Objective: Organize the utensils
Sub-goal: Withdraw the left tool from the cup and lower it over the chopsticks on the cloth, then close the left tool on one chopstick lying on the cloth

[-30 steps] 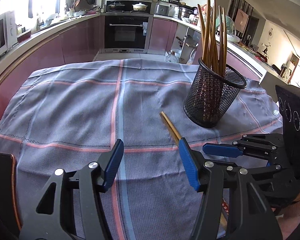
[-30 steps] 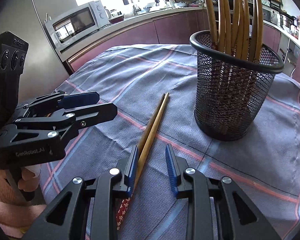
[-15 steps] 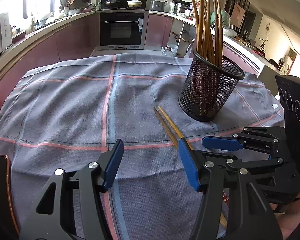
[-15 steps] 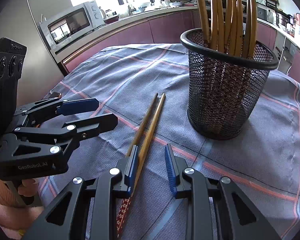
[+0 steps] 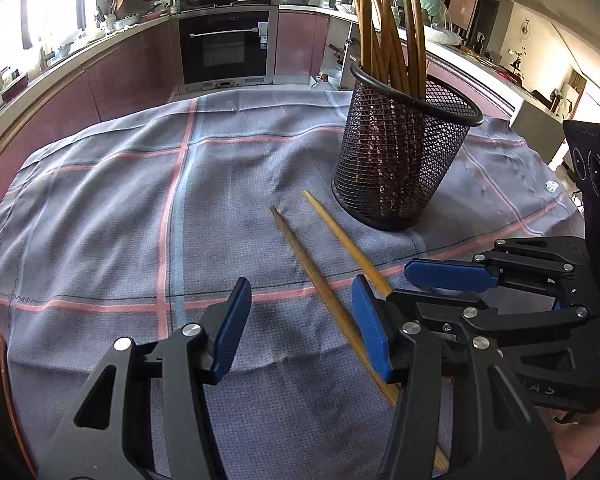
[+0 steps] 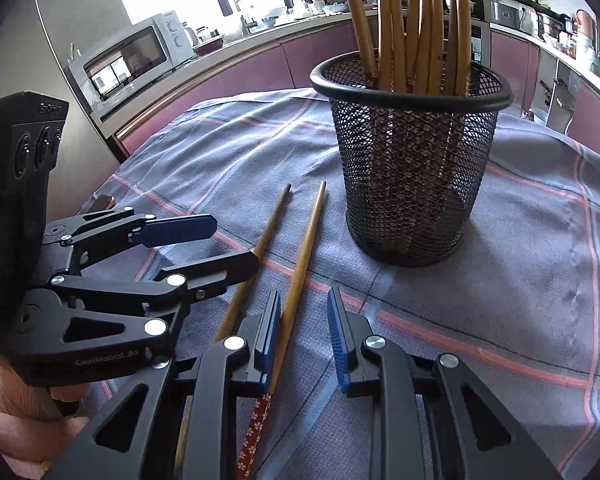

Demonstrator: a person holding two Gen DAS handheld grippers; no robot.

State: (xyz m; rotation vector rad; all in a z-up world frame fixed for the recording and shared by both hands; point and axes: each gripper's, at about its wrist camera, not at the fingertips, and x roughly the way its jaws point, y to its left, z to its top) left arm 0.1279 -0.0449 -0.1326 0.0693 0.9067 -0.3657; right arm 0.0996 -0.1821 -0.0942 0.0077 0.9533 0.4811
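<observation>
Lying lengthwise toward the mesh holder (image 6: 412,160), one chopstick (image 6: 300,264) sits between the closing, not yet pressing right gripper (image 6: 302,334), the other (image 5: 312,276) between the closing left gripper (image 5: 300,328).

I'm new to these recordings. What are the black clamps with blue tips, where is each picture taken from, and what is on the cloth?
No robot here: a person holds a hand-held gripper in each hand, and each carries a camera looking along its two fingers. One picture is from the left gripper, the other from the right gripper; each also sees the other gripper at its side. On the checked tablecloth stands a black mesh cup full of upright chopsticks. Two loose chopsticks lie beside it. The darker chopstick lies between the left gripper's closing fingers; the lighter chopstick lies between the right gripper's closing fingers, against one blue pad. Neither looks clamped yet, and both still lie on the cloth.
</observation>
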